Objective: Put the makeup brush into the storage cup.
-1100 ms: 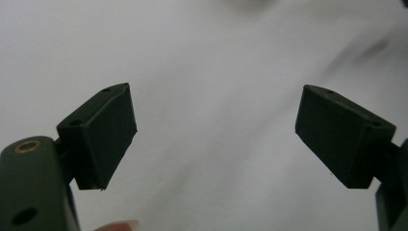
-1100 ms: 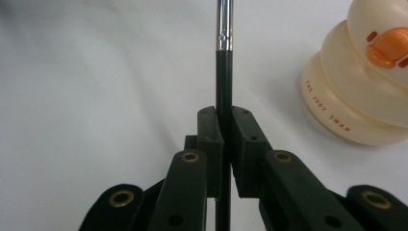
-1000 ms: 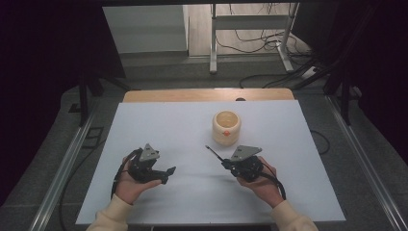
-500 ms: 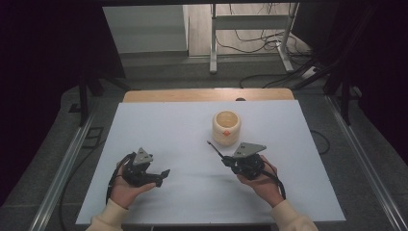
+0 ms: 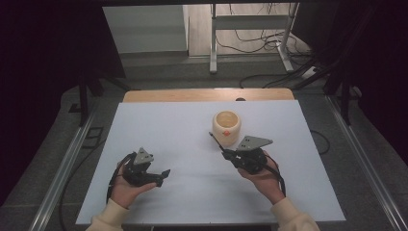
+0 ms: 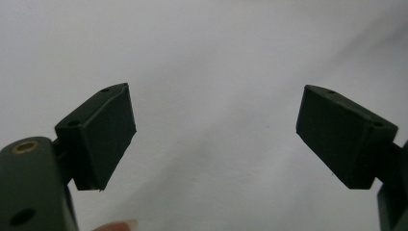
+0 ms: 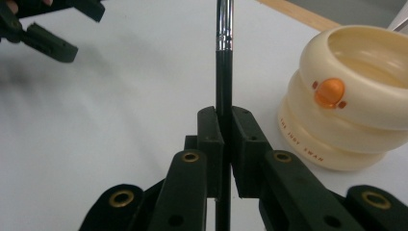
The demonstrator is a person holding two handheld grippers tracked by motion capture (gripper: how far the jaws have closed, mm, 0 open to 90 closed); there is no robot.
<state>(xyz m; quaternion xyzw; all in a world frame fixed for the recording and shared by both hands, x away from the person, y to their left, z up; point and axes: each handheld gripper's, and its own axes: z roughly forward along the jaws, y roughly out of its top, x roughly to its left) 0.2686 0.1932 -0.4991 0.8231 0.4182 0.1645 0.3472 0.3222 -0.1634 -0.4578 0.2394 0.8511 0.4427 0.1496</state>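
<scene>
A thin black rod (image 7: 223, 67) with a silvery metal band near its far end is pinched between the jaws of the right tongs (image 7: 224, 126), which are closed tight on it. The rod runs straight out ahead of the tongs and slightly upward; what its tip is cannot be told. In the high view the rod (image 5: 216, 141) slants away from the right tongs (image 5: 230, 154) toward the far left, its end just beside the base of a cream pot (image 5: 226, 127).

The pot (image 7: 350, 98) stands upright on the bench, just ahead and to the right of the right tongs, close to the rod but apart from it. It is open-topped, built of rounded stacked rings, with an orange button on its side and small lettering on the lower ring.

The right hand (image 5: 262, 174) grips the right tongs from behind, a grey three-cornered plate on top of them.

The left tongs (image 5: 163, 174) are well apart from the pot and the rod, off to the left, held in the left hand (image 5: 126, 184) just over the white bench (image 5: 168, 130). Their jaws stand wide with bare bench surface between them (image 6: 215, 126). From the right tongs' camera the left tongs (image 7: 62, 31) show at the far left, jaws spread.
</scene>
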